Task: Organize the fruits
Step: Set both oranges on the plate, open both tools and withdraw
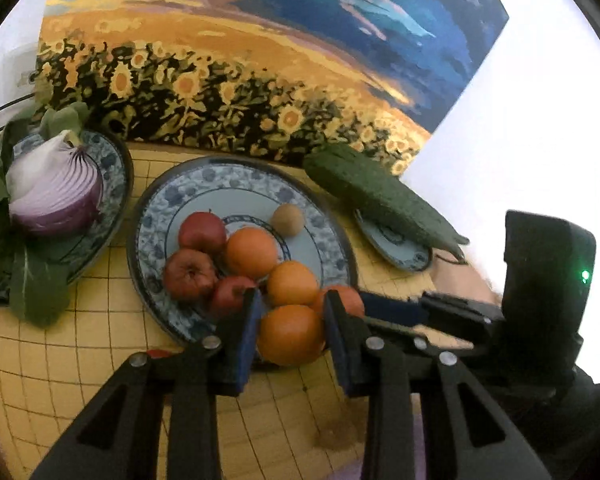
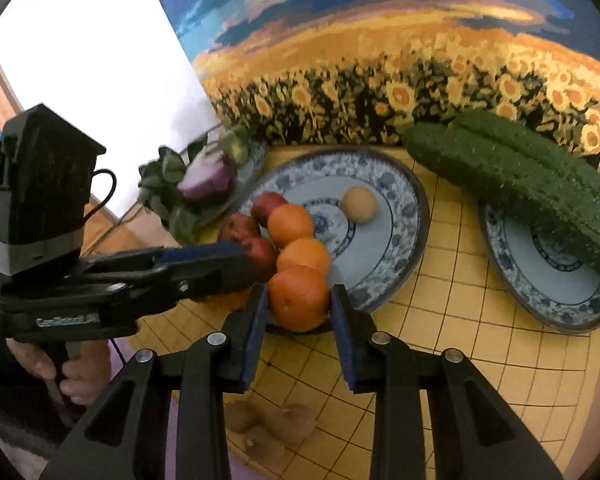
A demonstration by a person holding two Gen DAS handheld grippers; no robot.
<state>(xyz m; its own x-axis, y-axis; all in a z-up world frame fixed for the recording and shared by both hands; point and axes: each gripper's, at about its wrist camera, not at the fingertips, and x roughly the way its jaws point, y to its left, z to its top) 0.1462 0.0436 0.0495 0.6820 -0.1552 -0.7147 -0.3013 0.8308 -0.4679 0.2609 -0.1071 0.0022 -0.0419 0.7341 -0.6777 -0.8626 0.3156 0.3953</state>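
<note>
Left wrist view: the left gripper point(image 1: 290, 322) has its pads either side of an orange point(image 1: 290, 334) at the near rim of the middle plate point(image 1: 236, 176); whether they're pressing, can't tell. Apples point(image 1: 202, 232), more oranges and a small brown fruit point(image 1: 287, 219) sit on it already. A halved red onion point(image 1: 56, 188) and cucumber point(image 1: 384, 196) have their own plates.

Right wrist view: the right gripper point(image 2: 299, 306) is narrowly parted around an orange point(image 2: 299, 298) at that rim; grip unclear. Looks mostly sorted to me.

A sunflower painting point(image 1: 220, 60) leans against the white wall point(image 1: 540, 100).
</note>
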